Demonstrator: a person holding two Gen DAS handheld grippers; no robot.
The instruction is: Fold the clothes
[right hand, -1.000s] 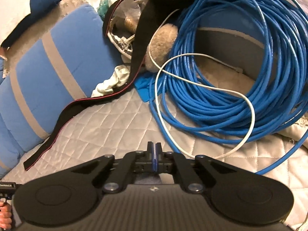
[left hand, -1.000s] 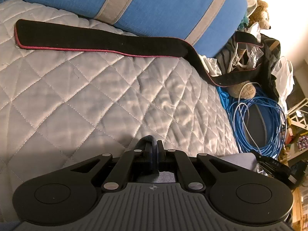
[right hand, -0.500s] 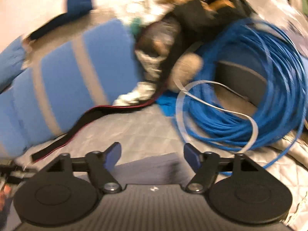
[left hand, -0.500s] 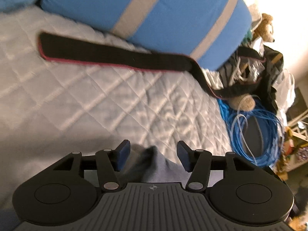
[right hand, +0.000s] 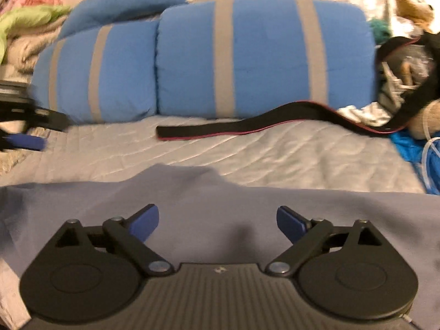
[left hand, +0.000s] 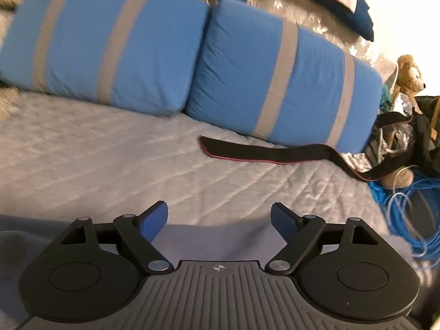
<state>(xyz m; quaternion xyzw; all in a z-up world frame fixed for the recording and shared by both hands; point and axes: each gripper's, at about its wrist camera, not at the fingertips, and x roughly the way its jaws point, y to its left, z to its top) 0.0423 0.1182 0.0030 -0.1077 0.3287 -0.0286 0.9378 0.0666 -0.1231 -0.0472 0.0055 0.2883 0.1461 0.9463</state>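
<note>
A grey-blue garment lies spread flat on the quilted bedspread, its far edge bulging up in the middle. My right gripper hovers over it, open wide, with nothing between the blue pads. In the left wrist view the same garment shows only as a strip under my left gripper, which is also open and empty. The left gripper's blurred blue finger appears at the left edge of the right wrist view.
Two blue pillows with grey stripes lie along the back of the bed. A black strap with red edging lies in front of them. At the right sit a blue cable coil, a black bag and a teddy bear. Crumpled clothes are piled at far left.
Both grippers went from shut on the garment to fully open, letting it drop flat. Both have pulled back and tilted up, so the pillows now fill the view.
</note>
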